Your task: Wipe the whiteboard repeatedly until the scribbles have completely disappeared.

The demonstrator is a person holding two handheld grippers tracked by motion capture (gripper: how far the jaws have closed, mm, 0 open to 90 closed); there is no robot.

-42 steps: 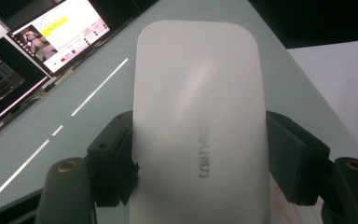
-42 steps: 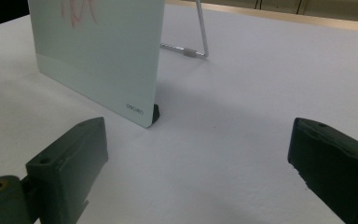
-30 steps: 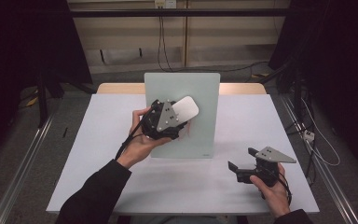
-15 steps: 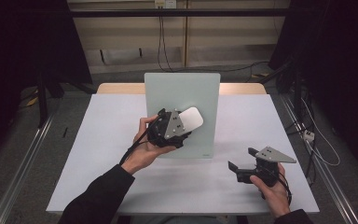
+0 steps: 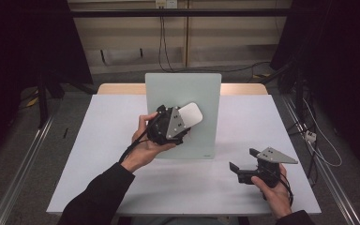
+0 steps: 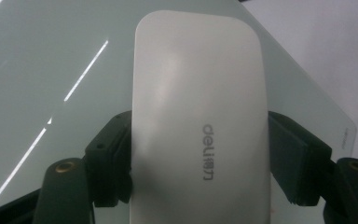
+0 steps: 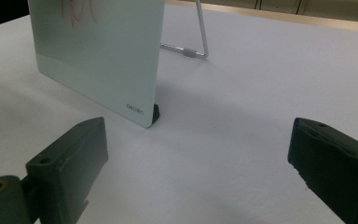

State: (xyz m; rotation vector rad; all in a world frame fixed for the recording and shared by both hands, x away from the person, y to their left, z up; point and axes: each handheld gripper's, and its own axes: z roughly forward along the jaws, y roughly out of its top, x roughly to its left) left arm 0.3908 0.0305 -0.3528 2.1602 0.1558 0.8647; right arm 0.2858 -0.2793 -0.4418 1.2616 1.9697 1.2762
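Observation:
A pale green glass board (image 5: 183, 91) stands upright mid-table on a wire stand (image 7: 200, 32). My left gripper (image 5: 183, 123) is shut on a white Deli eraser (image 5: 190, 114) and holds it against the board's front face. In the left gripper view both black jaws clamp the sides of the eraser (image 6: 198, 116), with the board (image 6: 51, 70) right behind it. Faint red marks (image 7: 77, 9) show near the top of the board (image 7: 98, 56). My right gripper (image 5: 242, 158) rests low at the front right, open with nothing in it, aimed at the board's lower right corner.
The white table (image 5: 98, 140) has bare room left of the board and along the front. The board's black foot (image 7: 155, 114) sits just ahead of the right gripper (image 7: 200, 154). Dark floor and metal rails (image 5: 14, 187) flank the table.
The left gripper slid the eraser down and right over the board, then back up and left a little. The right gripper has stayed where it was.

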